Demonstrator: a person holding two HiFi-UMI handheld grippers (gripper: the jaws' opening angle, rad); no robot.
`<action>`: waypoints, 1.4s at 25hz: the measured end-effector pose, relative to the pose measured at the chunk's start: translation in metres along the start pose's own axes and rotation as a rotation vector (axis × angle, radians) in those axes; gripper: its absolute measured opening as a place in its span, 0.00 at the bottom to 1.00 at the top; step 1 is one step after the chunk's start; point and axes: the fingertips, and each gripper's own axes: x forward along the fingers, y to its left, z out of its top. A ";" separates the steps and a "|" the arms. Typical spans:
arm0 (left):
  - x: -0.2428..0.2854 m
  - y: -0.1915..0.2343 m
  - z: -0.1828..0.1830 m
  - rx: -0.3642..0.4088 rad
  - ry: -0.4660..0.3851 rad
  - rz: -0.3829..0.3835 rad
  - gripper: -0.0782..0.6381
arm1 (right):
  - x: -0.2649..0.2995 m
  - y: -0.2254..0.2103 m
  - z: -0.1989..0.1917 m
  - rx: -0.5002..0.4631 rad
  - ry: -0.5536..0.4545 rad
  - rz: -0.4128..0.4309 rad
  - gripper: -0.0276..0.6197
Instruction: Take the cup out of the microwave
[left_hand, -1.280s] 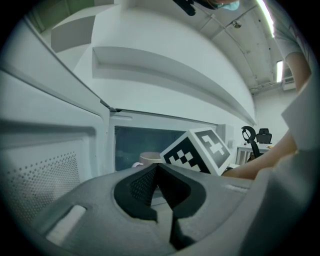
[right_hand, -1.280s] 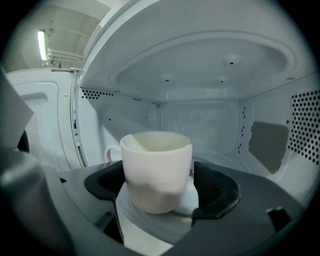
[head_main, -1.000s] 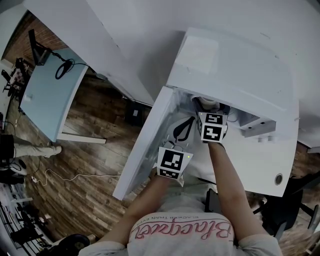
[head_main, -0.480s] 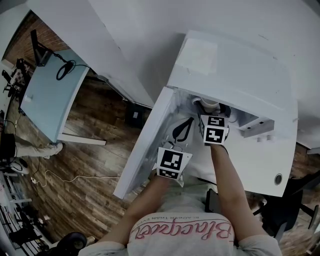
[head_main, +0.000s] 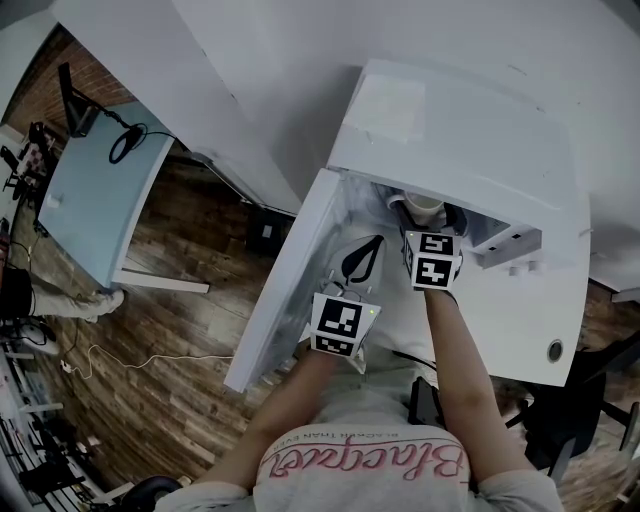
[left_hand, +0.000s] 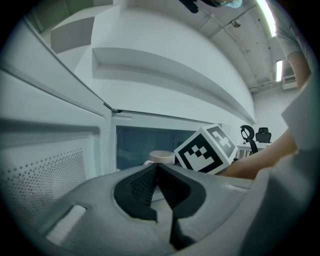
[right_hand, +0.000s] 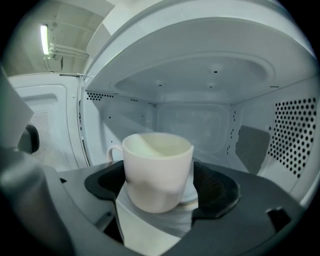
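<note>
Right gripper (right_hand: 160, 184) pinching cream ceramic cup (right_hand: 157, 167) has backed slightly out of white microwave (head_main: 460, 120); extraction started. Left gripper (left_hand: 156, 170) pressed together.

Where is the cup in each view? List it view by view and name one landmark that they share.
Head view: the cup is right of centre in the upper half, at the mouth of the open microwave.
Left gripper view: only its rim and a bit of handle show, near the centre.
Right gripper view: large, at the centre, handle to the left.
Shared landmark: the microwave cavity.
</note>
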 end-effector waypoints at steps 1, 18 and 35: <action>0.000 -0.001 0.000 0.001 0.001 0.000 0.12 | 0.001 0.000 0.000 0.004 0.000 0.001 0.69; -0.004 0.004 -0.005 0.001 0.023 0.027 0.12 | 0.014 0.006 0.003 -0.024 0.015 0.042 0.70; -0.008 -0.006 -0.005 -0.004 0.024 0.000 0.12 | -0.019 0.002 0.001 0.027 -0.039 0.064 0.70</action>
